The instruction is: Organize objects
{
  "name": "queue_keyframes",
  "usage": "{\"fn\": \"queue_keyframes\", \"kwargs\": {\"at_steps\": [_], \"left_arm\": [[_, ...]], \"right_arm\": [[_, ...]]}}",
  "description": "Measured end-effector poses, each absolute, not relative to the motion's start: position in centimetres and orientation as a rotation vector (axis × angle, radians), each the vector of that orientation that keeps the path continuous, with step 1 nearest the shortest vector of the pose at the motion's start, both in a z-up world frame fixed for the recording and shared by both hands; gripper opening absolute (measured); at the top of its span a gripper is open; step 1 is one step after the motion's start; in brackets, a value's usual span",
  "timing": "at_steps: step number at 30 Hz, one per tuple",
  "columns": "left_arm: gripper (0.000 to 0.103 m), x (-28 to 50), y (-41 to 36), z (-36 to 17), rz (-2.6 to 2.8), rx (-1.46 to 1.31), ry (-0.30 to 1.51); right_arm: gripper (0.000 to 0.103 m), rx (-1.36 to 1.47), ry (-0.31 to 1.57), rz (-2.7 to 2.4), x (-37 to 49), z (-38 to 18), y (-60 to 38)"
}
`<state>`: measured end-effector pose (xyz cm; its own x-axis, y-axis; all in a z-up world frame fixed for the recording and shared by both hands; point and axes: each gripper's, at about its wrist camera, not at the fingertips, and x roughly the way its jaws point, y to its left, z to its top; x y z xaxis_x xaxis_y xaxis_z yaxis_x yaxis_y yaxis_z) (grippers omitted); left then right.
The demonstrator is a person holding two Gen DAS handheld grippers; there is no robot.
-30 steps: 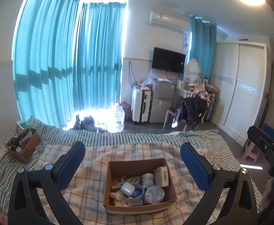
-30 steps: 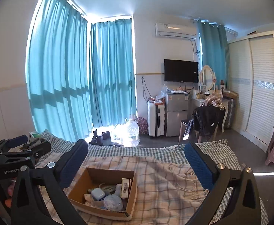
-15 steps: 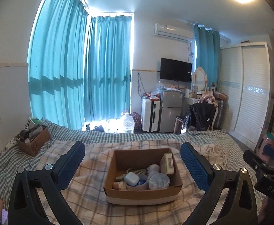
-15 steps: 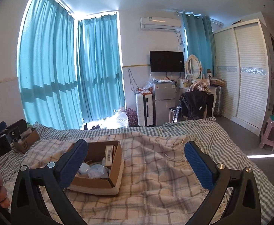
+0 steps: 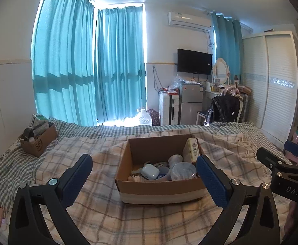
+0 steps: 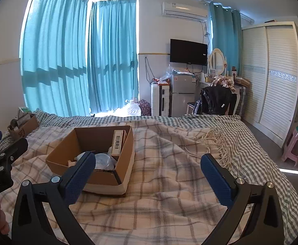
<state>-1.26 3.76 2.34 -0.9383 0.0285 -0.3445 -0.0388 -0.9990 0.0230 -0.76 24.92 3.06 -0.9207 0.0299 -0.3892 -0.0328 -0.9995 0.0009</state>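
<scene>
Both grippers are spread wide with nothing between their blue pads. From its own wrist view, the left gripper frames an open cardboard box that sits on a plaid blanket on the bed; the right gripper looks past the same box, which lies to its left, just behind its left pad.

Inside the box, a white earbud case rests near the front wall, beside a round clear-lidded tub. A small white jar stands behind them, and a slim carton with a barcode leans upright against the right wall. Other small items under these are too jumbled to name.

A second, smaller cardboard box filled with packets and tubes sits well apart at the far left of the bed, on the green checked sheet. The blanket's fringe trails across the bed to the right of the main box.

Beyond the foot of the bed hang teal curtains; a water jug, a white suitcase, a small fridge and a wall television are also there. A pink stool stands by the wardrobe.
</scene>
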Motion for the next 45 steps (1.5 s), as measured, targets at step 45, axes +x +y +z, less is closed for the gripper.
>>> {"fn": "queue_keyframes", "kwargs": {"at_steps": [45], "left_arm": [[0.103, -1.9, 2.9, 0.5, 3.044, -0.668, 0.002]], "right_arm": [[0.103, -0.643, -0.015, 3.059, -0.8, 2.8, 23.8]]}}
